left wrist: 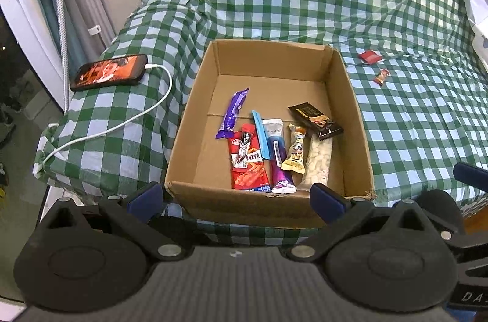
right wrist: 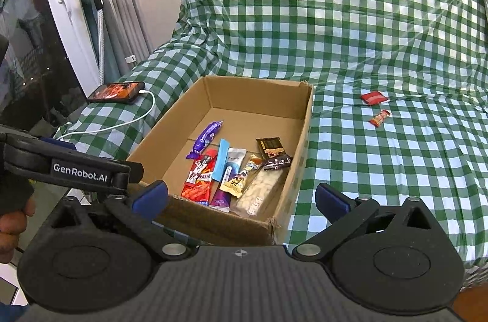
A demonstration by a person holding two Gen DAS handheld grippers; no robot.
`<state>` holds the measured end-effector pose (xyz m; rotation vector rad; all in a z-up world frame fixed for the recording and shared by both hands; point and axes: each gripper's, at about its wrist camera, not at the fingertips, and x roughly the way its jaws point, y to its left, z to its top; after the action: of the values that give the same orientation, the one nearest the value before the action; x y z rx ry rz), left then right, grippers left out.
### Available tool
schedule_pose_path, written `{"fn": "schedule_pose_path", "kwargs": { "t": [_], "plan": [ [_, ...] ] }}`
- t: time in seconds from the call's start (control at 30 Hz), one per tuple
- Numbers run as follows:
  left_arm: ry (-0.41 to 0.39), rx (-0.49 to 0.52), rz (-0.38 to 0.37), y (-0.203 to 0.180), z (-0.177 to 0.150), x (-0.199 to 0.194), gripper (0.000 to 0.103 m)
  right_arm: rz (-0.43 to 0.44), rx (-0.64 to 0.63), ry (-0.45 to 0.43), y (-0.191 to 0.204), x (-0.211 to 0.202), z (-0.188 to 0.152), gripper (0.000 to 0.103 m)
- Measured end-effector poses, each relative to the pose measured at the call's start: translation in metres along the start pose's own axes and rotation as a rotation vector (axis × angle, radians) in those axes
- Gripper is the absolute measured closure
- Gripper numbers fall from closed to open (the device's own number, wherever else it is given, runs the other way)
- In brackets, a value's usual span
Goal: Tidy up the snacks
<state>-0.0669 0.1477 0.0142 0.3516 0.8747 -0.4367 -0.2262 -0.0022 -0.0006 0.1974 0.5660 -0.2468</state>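
Observation:
An open cardboard box (left wrist: 195, 120) (right wrist: 158, 136) sits on a green checked cloth and holds several snack packets, among them a purple bar (left wrist: 231, 111) (right wrist: 207, 139), a red packet (left wrist: 248, 166) (right wrist: 198, 181) and a pale nut bar (left wrist: 318, 163) (right wrist: 259, 187). Two small red snacks lie on the cloth to the right of the box: a flat red packet (left wrist: 370, 56) (right wrist: 374, 98) and a small wrapped bar (left wrist: 382, 76) (right wrist: 380, 117). My left gripper (left wrist: 236, 197) is open and empty at the box's near wall. My right gripper (right wrist: 241, 195) is open and empty near the box's near right corner.
A phone (left wrist: 109, 72) (right wrist: 117, 91) with a white charging cable (left wrist: 122, 120) lies on the cloth left of the box. Curtains and a stand (right wrist: 97, 1) are at the far left. The left gripper's body (right wrist: 70, 166) shows in the right wrist view.

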Motion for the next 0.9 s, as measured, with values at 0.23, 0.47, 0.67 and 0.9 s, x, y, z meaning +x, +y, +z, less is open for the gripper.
{"fn": "schedule_pose_path", "kwargs": {
  "t": [0.23, 0.47, 0.67, 0.9],
  "plan": [
    [0.024, -0.001, -0.004, -0.002, 0.002, 0.008, 0.0, -0.007, 0.022, 0.036, -0.004, 0.01, 0.0, 0.001],
    [0.076, 0.019, 0.002, -0.011, 0.003, 0.023, 0.0, -0.016, 0.054, 0.093, -0.012, 0.024, -0.003, 0.001],
    [0.112, 0.023, 0.005, -0.017, 0.008, 0.036, 0.0, -0.028, 0.131, 0.155, -0.03, 0.039, -0.007, 0.001],
    [0.155, 0.037, -0.007, -0.03, 0.017, 0.055, 0.0, -0.027, 0.161, 0.203, -0.042, 0.059, -0.01, 0.001]
  ]
}}
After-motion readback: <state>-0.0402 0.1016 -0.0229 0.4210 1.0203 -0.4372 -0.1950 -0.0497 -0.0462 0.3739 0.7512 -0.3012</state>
